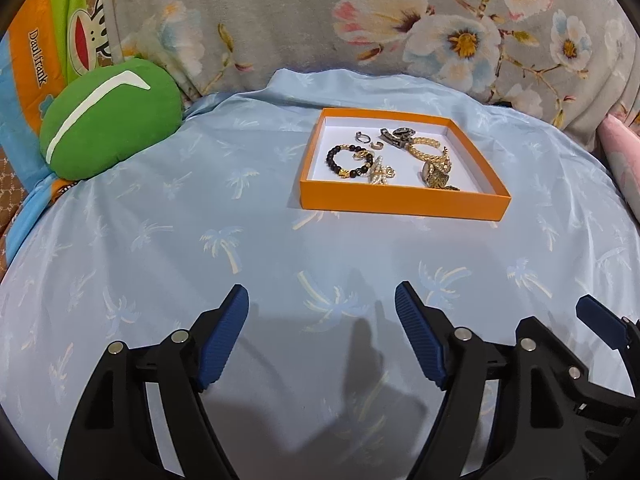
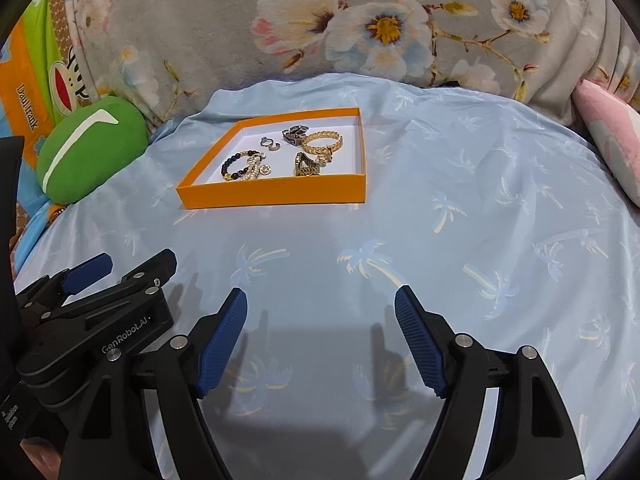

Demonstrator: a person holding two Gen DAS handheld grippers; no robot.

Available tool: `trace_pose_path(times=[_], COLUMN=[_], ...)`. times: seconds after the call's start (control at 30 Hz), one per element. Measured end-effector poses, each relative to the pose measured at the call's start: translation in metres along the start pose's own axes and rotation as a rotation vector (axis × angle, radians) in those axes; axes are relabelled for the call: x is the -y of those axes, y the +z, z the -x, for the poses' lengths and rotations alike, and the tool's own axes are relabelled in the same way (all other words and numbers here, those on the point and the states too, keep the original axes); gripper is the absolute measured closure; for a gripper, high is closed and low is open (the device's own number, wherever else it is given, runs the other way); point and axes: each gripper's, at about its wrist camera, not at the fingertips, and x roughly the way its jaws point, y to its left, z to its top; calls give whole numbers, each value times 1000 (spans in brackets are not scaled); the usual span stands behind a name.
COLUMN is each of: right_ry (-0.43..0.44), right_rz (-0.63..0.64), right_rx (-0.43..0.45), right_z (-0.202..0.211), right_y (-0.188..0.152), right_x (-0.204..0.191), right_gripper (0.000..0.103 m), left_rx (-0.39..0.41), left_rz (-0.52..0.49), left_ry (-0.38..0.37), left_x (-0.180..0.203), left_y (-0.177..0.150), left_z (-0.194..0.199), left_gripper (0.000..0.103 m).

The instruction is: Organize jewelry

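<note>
An orange tray (image 1: 400, 200) with a white floor lies on the blue palm-print cloth; it also shows in the right wrist view (image 2: 272, 194). In it lie a black bead bracelet (image 1: 346, 160), a pearl piece (image 1: 380, 174), a silver ring (image 1: 362, 137), a gold chain bracelet (image 1: 424, 150), a gold watch (image 1: 436, 178) and a dark metal clasp (image 1: 394, 136). My left gripper (image 1: 322, 300) is open and empty, well short of the tray. My right gripper (image 2: 320, 300) is open and empty beside it, also short of the tray.
A green cushion (image 1: 108, 124) lies at the left edge of the cloth. A floral grey blanket (image 1: 360, 20) rises behind the tray. A pink pillow (image 2: 612, 140) sits at the right. An orange and green printed fabric (image 1: 44, 48) is at the far left.
</note>
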Motion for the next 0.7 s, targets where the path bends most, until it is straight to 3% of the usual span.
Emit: trace_pose_path(times=[0.7], right_ry=[-64], right_rz=[8], right_rx=[-77], right_z=[-17], right_y=[2], right_x=[-3], right_gripper=[26], left_rx=[-91], left_rz=[-24], left_ry=[93], left_x=[5], left_y=[-1], left_z=[-18], left_gripper=[30])
